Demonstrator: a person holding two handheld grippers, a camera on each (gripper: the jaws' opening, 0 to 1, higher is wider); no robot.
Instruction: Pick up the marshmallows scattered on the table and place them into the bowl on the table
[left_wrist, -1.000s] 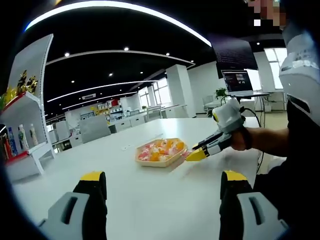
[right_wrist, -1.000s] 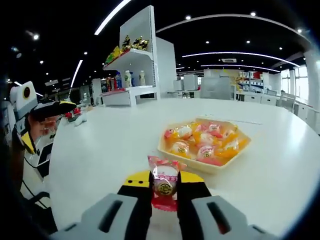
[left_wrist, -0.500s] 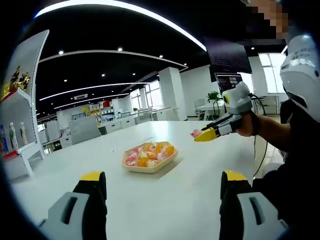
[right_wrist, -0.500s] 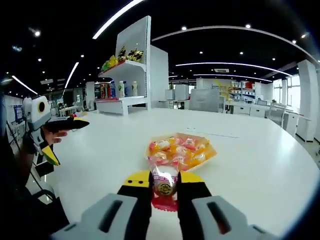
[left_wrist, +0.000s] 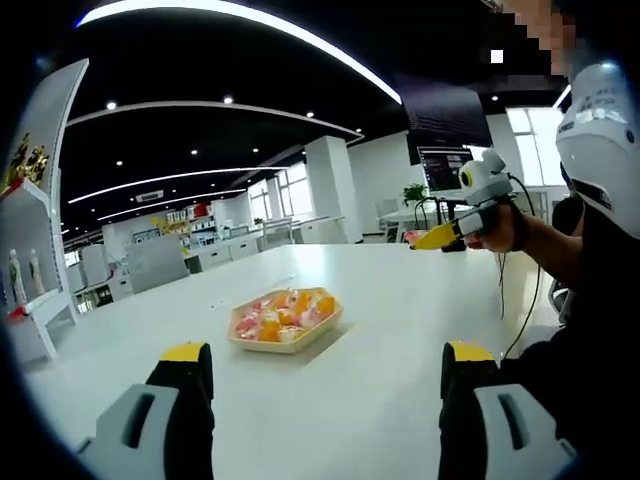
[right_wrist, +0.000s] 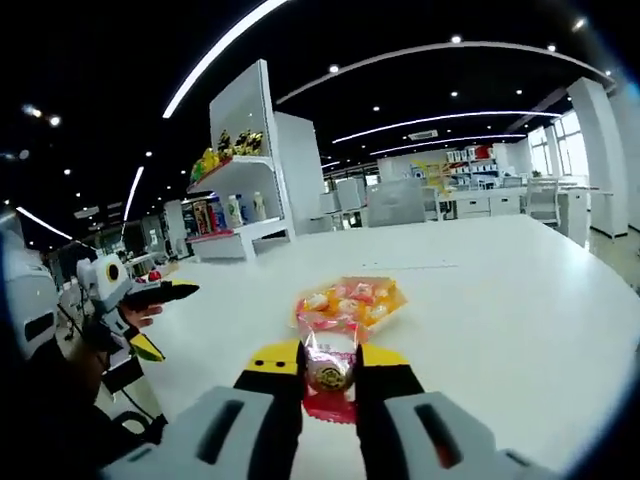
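My right claw (right_wrist: 329, 372) carries a wrapped marshmallow (right_wrist: 329, 376) above the white worktop (right_wrist: 520, 290), short of the bowl (right_wrist: 350, 305).

The right claw is clenched on the pink-wrapped marshmallow, held in the air on the near side of the bowl, which sits mid-worktop already heaped with pink and orange sweets. My left claw (left_wrist: 325, 375) is released and grasps nothing, hanging over bare worktop near the bowl. I judge this the carrying step; next the right claw must reach over the bowl's rim and let go.
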